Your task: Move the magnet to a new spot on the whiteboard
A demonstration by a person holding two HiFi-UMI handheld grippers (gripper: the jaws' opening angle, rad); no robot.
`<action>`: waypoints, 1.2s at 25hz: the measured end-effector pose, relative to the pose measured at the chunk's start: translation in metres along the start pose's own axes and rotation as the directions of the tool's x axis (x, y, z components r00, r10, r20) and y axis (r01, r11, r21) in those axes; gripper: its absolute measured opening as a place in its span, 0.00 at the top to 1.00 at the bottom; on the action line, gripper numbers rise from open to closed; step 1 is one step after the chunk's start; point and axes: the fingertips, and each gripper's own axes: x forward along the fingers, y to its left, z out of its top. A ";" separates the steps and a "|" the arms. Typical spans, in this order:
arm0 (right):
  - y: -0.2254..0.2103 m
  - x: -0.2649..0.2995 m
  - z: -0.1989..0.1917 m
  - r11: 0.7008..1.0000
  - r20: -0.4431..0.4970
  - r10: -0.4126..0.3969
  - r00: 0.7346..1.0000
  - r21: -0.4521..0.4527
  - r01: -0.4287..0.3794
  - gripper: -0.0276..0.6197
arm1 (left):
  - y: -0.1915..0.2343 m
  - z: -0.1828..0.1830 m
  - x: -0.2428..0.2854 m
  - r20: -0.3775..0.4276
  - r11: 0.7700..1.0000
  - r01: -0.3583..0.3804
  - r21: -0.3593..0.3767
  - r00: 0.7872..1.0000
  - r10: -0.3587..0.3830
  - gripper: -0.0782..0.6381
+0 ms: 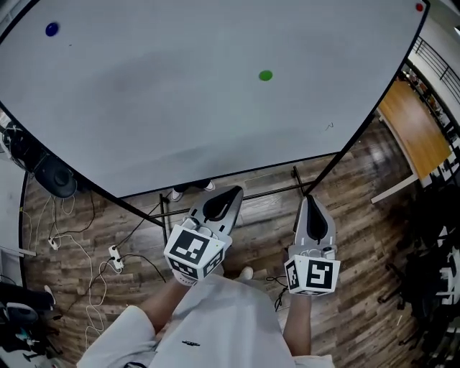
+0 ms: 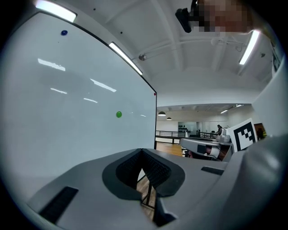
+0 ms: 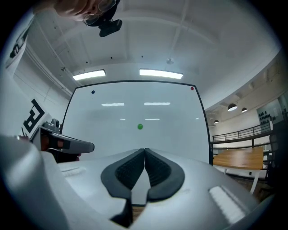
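A small green magnet (image 1: 265, 75) sticks near the middle of the big whiteboard (image 1: 165, 108). The left gripper view shows the green magnet (image 2: 119, 114) from the side, and in the right gripper view the green magnet (image 3: 140, 126) lies straight ahead. A blue magnet (image 1: 52, 29) sits at the board's top left corner and a red magnet (image 1: 419, 8) at its top right. Both grippers hang well short of the board, side by side. My left gripper (image 1: 230, 194) is shut with nothing in it, pads meeting (image 2: 141, 152). My right gripper (image 1: 309, 201) is shut and empty too (image 3: 145, 151).
The whiteboard stands on a black frame with a crossbar (image 1: 237, 194) just in front of the grippers. Cables and a power strip (image 1: 113, 256) lie on the wood floor at the left beside a dark round object (image 1: 54, 177). A wooden table (image 1: 411, 129) stands at the right.
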 end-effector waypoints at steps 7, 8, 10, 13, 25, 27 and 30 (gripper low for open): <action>0.029 0.027 0.000 1.000 0.018 -0.013 1.000 0.012 0.013 0.95 | 0.039 0.005 -0.005 0.019 1.000 0.013 -0.013 1.000 -0.013 0.88; 0.033 0.029 0.000 1.000 0.020 -0.013 1.000 0.006 0.012 0.95 | 0.044 0.005 -0.007 0.023 1.000 0.014 -0.012 1.000 -0.014 0.88; 0.037 0.033 -0.001 1.000 0.022 -0.017 1.000 -0.006 0.017 0.95 | 0.051 0.006 -0.008 0.028 1.000 0.019 -0.008 0.999 -0.019 0.88; 0.039 0.033 -0.003 1.000 0.021 -0.027 0.999 0.002 0.027 0.95 | 0.053 0.005 -0.009 0.023 1.000 0.022 -0.009 1.000 -0.022 0.88; 0.044 0.048 0.007 0.999 0.031 -0.013 0.999 -0.029 0.014 0.95 | 0.061 0.015 -0.005 0.033 0.999 0.042 0.000 0.999 -0.042 0.88; 0.043 0.056 0.009 1.000 0.035 -0.005 0.999 -0.026 0.006 0.95 | 0.065 0.016 -0.002 0.029 0.999 0.042 0.001 0.999 -0.042 0.88; 0.047 0.073 0.012 1.000 0.036 0.013 0.999 -0.024 -0.012 0.95 | 0.075 0.016 0.001 0.020 1.000 0.030 0.000 0.999 -0.030 0.88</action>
